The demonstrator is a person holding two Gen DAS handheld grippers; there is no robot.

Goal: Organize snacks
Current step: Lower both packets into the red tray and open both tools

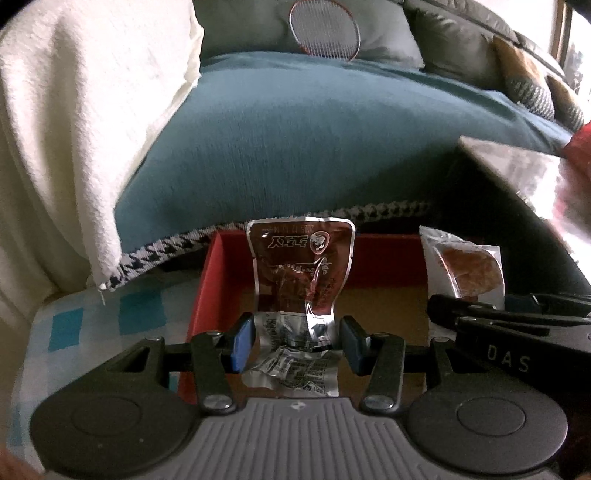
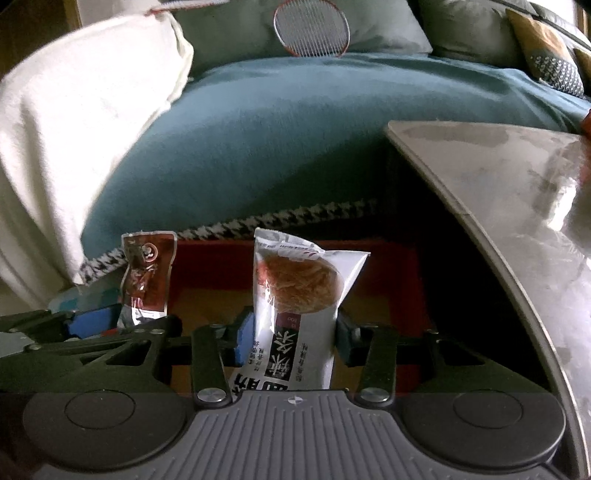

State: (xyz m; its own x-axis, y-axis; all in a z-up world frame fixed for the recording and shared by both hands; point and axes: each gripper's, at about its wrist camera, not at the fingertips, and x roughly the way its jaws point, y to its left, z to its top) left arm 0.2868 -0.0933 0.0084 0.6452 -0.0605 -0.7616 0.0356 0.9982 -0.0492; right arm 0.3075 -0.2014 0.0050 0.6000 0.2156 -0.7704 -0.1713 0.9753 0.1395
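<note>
My left gripper (image 1: 297, 341) is shut on a crinkled brown and silver snack packet (image 1: 301, 273), held upright over a red box (image 1: 273, 288) with a brown floor. My right gripper (image 2: 295, 334) is shut on a white packet with a round golden pastry (image 2: 299, 284), also above the red box (image 2: 384, 273). In the left wrist view the pastry packet (image 1: 467, 267) and the right gripper (image 1: 517, 321) show at the right. In the right wrist view the brown packet (image 2: 146, 277) and the left gripper's blue pad (image 2: 90, 325) show at the left.
A sofa with a teal blanket (image 1: 314, 140) and a white throw (image 1: 74, 129) lies beyond the box. A badminton racket (image 1: 325, 29) rests on the cushions. A grey stone tabletop (image 2: 517, 206) reaches in from the right. A blue-checked surface (image 1: 92, 325) lies left of the box.
</note>
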